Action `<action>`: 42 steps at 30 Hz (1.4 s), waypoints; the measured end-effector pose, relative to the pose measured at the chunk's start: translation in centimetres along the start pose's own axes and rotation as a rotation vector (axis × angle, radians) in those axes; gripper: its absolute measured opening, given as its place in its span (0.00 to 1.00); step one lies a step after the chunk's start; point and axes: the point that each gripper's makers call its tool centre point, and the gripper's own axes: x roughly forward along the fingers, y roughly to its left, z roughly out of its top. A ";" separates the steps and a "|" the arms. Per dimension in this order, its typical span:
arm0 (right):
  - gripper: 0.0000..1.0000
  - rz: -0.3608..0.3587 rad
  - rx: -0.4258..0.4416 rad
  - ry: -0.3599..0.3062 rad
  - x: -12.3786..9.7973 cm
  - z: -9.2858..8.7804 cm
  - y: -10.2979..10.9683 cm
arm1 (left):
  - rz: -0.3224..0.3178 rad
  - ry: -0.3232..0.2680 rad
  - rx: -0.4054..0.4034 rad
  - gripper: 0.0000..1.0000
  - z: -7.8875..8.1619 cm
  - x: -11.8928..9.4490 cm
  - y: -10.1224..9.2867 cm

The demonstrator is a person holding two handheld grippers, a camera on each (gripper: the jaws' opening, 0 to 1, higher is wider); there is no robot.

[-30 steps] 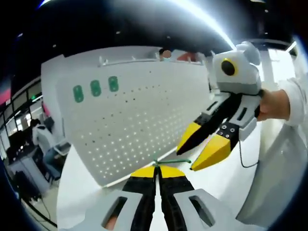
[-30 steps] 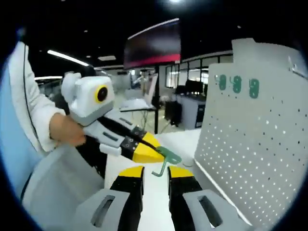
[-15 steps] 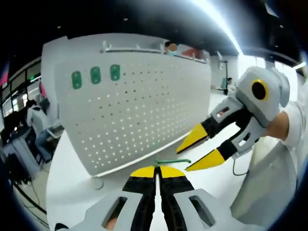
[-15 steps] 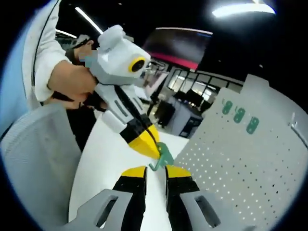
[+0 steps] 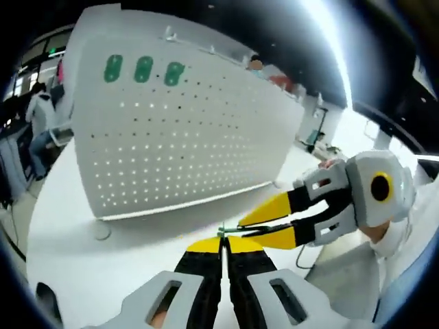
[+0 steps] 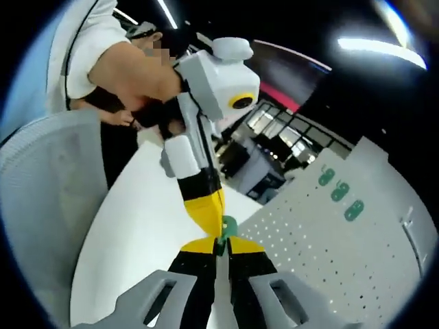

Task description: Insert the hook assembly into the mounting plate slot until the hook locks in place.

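**Hook held by both grippers, board not yet reached**

While the green hook (image 5: 236, 229) sits pinched at the tip of the left gripper (image 5: 222, 241), whose jaws are pressed together on it, the left gripper view also has the right gripper (image 5: 271, 223) coming in from the right, its yellow tips on either side of the hook's thin shank. I judge this to be a handover or re-grip, done ahead of insertion. The white pegboard (image 5: 185, 137) stands upright on the bench (image 5: 75, 274), well apart from the hook, with 3 green pieces (image 5: 143, 68) near its top edge. Bare bench lies between the hook and the board's lower edge, so there is room to travel.

Seen from the right gripper view, the right gripper (image 6: 222, 248) is clenched on the hook (image 6: 226, 226), and the left gripper (image 6: 204, 205) reaches down from above to meet it at the same spot. The pegboard (image 6: 329, 247) rises to the right, near but not touching. The next move likely calls for 1 gripper to let go and the other to carry the hook to a hole, aligned square to the board's face. A grey chair back (image 6: 41, 199) crowds the left side.
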 end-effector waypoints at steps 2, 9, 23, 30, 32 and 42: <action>0.03 0.001 -0.003 0.000 0.0 0.0 -0.1 | -0.012 0.006 -0.014 0.01 -0.1 0.0 -0.3; 0.02 0.016 0.000 0.007 0.0 -0.1 0.2 | -0.016 0.031 -0.028 0.01 -0.4 -0.1 -0.4; 0.00 0.036 0.119 0.020 -0.2 -0.3 0.3 | -0.029 0.046 -0.017 0.02 -0.8 -0.3 -0.7; 0.00 0.014 0.170 0.017 -0.3 -0.3 -0.3 | -0.030 0.013 0.045 0.03 -0.3 -0.3 -0.9; 0.00 -0.002 0.197 0.009 -0.5 -0.3 -0.8 | -0.031 -0.012 0.084 0.03 0.0 -0.4 -1.0; 0.00 -0.077 0.311 0.001 -1.2 -0.7 -2.5 | -0.042 -0.174 0.141 0.05 1.7 -1.0 -1.7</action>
